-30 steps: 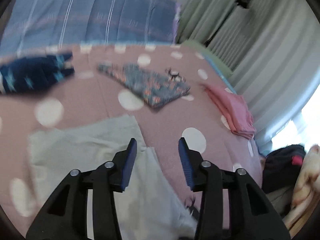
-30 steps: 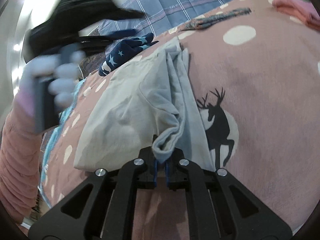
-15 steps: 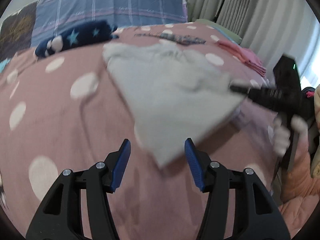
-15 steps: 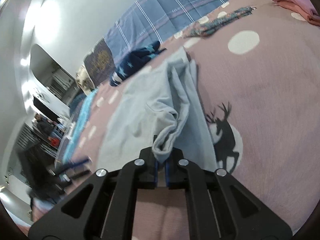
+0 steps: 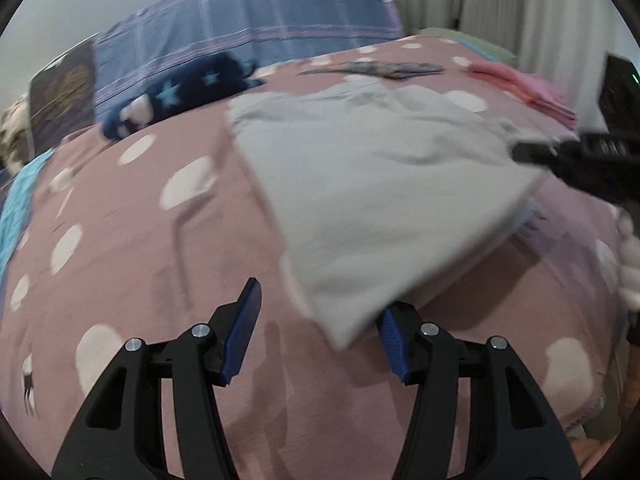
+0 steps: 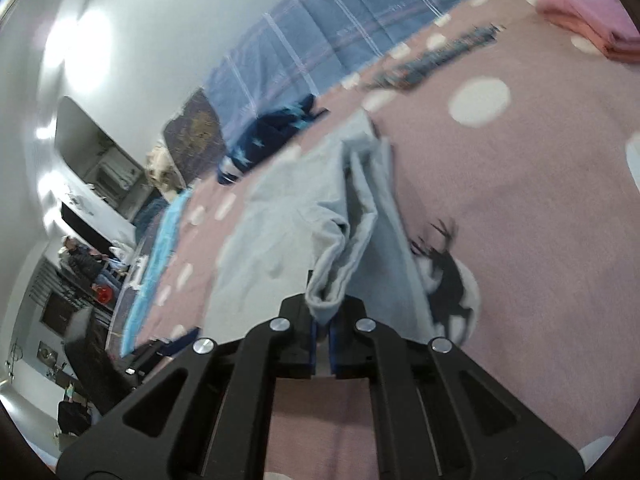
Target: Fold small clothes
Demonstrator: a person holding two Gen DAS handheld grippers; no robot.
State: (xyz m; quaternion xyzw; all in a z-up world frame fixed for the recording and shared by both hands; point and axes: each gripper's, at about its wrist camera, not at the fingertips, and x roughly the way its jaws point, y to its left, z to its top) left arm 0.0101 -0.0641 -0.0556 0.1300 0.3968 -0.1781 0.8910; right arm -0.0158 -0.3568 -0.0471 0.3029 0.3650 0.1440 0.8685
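Observation:
A pale grey garment (image 5: 380, 192) lies spread on the pink dotted bedspread (image 5: 132, 248). Its near corner hangs raised between the blue pads of my left gripper (image 5: 318, 304). That corner lies close to the right pad, and the pads stand apart without pressing on it. In the left wrist view my right gripper (image 5: 520, 154) comes in from the right edge and holds the garment's far side. In the right wrist view my right gripper (image 6: 323, 322) is shut on a bunched fold of the grey garment (image 6: 280, 232), which it lifts slightly off the bed.
A navy star-print garment (image 5: 180, 92) lies at the back left. A patterned folded piece (image 5: 376, 67) and a pink folded pile (image 5: 524, 84) lie at the back right. A blue plaid pillow (image 5: 260, 28) backs the bed. A deer print (image 6: 444, 276) marks the bedspread.
My left gripper has swung across the bed and come down low at the grey garment's near corner, its jaws a little wider. My right gripper keeps its grip and has hardly moved.

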